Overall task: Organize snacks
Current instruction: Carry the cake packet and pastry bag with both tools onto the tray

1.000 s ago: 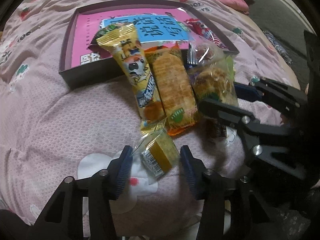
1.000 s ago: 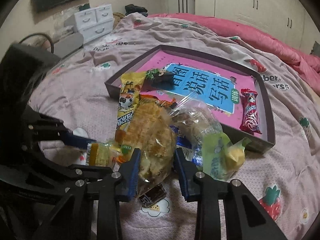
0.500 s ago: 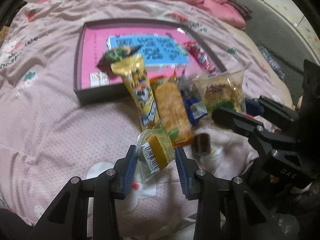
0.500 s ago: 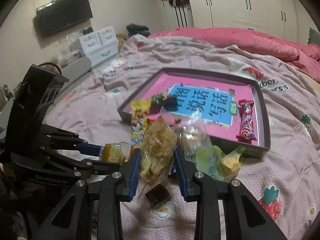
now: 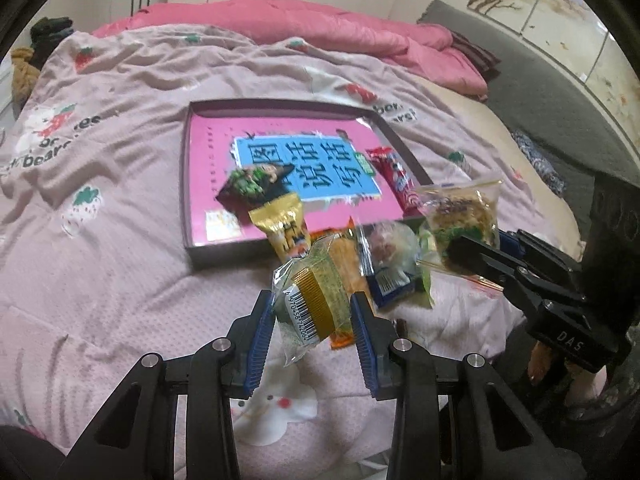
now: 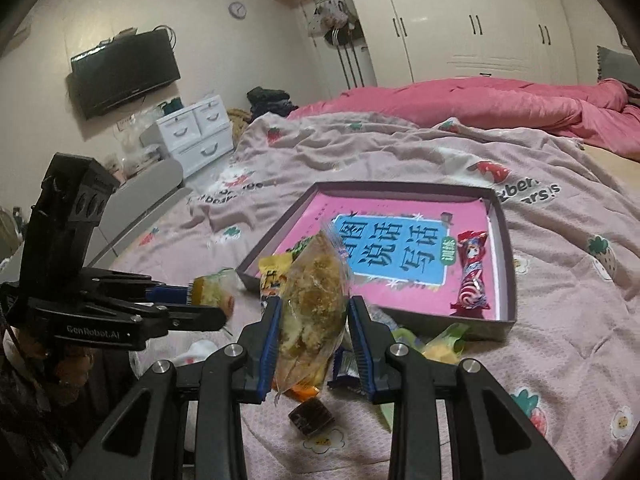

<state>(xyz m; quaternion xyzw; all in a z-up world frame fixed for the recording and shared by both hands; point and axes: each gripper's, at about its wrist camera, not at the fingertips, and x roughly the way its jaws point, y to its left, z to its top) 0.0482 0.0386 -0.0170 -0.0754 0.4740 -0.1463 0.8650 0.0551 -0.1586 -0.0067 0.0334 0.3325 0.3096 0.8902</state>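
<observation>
A big bed with a pink strawberry blanket lies under me. On it sits a flat dark box, with a pink and blue book lying inside.

In the left wrist view the box is up at 12 o'clock from my left gripper. A red candy bar lies in the box at its 3 o'clock side, and a dark green pack leans over the near edge with a yellow pack.

The rest of the snacks lie in a heap on the blanket just in front of the box — an orange cracker pack, a blue pack and a clear bag with a round bun.

My right gripper is squeezed on a clear bag of crumbly cake. The blue pads press both sides of it and the bag is up off the blanket. In the left view it shows at 2 o'clock.

My left gripper has just been closing, and now its pads press on a small gold and green cake pack with a barcode. It is lifted too — the right view shows it at 9 o'clock.

A tiny brown sweet lies on the blanket at 6 o'clock under my right gripper.
</observation>
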